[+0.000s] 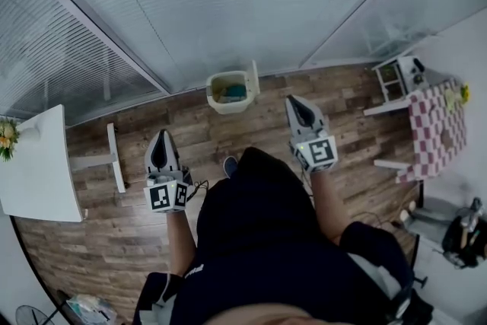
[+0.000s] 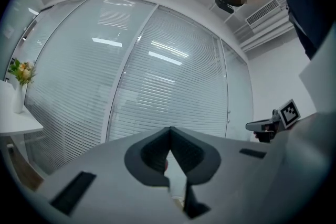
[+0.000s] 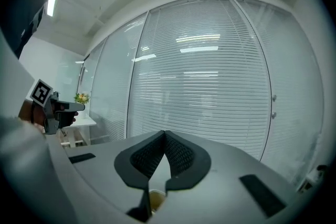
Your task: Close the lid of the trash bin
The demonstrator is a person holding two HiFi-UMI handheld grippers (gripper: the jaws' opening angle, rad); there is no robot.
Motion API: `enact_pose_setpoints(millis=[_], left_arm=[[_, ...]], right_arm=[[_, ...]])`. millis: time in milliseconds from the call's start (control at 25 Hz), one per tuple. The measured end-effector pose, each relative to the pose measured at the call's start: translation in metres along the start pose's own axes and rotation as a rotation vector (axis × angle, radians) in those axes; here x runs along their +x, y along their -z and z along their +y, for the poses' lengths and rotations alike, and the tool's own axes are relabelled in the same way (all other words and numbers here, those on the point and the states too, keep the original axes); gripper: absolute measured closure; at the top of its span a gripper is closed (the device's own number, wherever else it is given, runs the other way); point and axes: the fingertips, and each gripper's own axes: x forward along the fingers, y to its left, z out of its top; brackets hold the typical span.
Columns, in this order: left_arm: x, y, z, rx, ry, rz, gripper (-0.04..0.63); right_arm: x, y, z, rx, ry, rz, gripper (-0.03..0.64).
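Both are clenched on nothing: the left gripper (image 2: 169,129) and the right gripper (image 3: 165,134) are seen with jaws pressed together, held out above the brown wood-plank floor (image 1: 251,129). The cream plastic trash bin (image 1: 228,93), its lid (image 1: 253,78) stood upright, is caught only in the head view, parked by the white slatted-blind wall (image 1: 228,4) ahead between them. Mostly blinds are shown in the gripper views.
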Motion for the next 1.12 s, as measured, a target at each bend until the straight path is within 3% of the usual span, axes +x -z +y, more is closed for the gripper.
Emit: enact_pose_setpoints(millis=[400, 480, 600, 720, 1120], left_arm=[[0.012, 0.009, -0.005, -0.021, 0.049, 0.025, 0.589], [0.016, 0.012, -0.007, -0.018, 0.058, 0.033, 0.589], [0.023, 0.017, -0.01, -0.021, 0.067, 0.054, 0.589], [0.028, 0.021, -0.017, -0.019, 0.068, 0.074, 0.589], [0.061, 0.028, -0.018, 0.0, 0.074, 0.112, 0.589]], right_arm=[[-0.004, -0.005, -0.005, 0.015, 0.018, -0.016, 0.608], [-0.003, -0.005, -0.006, 0.015, 0.019, -0.02, 0.491], [-0.003, -0.001, -0.011, 0.008, 0.021, -0.01, 0.468], [-0.003, 0.006, -0.018, 0.019, 0.014, -0.002, 0.403], [0.033, 0.033, -0.035, 0.065, -0.01, 0.045, 0.373]])
